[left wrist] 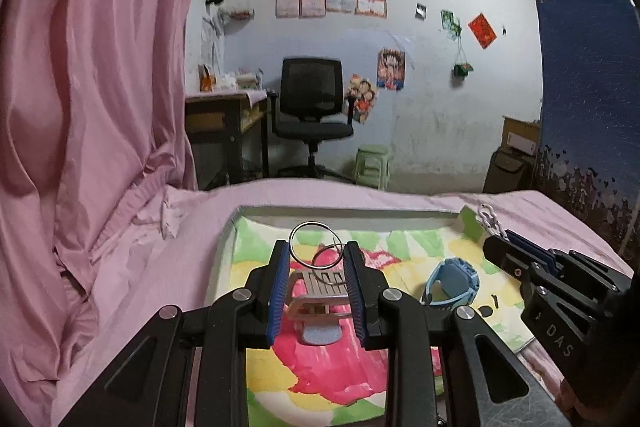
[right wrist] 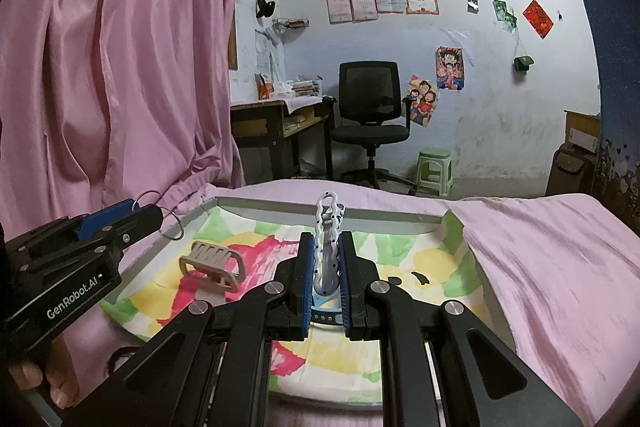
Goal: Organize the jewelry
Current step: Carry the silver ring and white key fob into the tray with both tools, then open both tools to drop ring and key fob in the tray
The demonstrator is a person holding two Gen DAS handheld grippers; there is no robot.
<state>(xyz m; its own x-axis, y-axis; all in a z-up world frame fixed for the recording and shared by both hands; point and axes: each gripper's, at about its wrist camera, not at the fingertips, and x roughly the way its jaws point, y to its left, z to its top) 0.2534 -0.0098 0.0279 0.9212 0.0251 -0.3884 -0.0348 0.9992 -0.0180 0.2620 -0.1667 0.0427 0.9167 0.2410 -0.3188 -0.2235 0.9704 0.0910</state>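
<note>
My left gripper (left wrist: 318, 259) is shut on two linked silver rings (left wrist: 316, 247) and holds them above a beige slotted rack (left wrist: 320, 287) on the flowered tray (left wrist: 240, 227). My right gripper (right wrist: 326, 247) is shut on a white wavy hair clip (right wrist: 329, 239), held upright over a blue watch (left wrist: 452, 281). In the right wrist view the left gripper (right wrist: 132, 215) with the rings (right wrist: 172, 223) is at the left, above the rack (right wrist: 214, 265). In the left wrist view the right gripper (left wrist: 504, 247) shows at the right, the clip's tip (left wrist: 486, 217) sticking out.
The tray lies on a pink sheet (right wrist: 560, 247) on a bed. A pink curtain (left wrist: 88, 87) hangs close on the left. Small dark pieces (right wrist: 420, 278) lie on the tray. A desk (left wrist: 224, 119), office chair (left wrist: 312, 107) and green stool (left wrist: 372, 163) stand beyond the bed.
</note>
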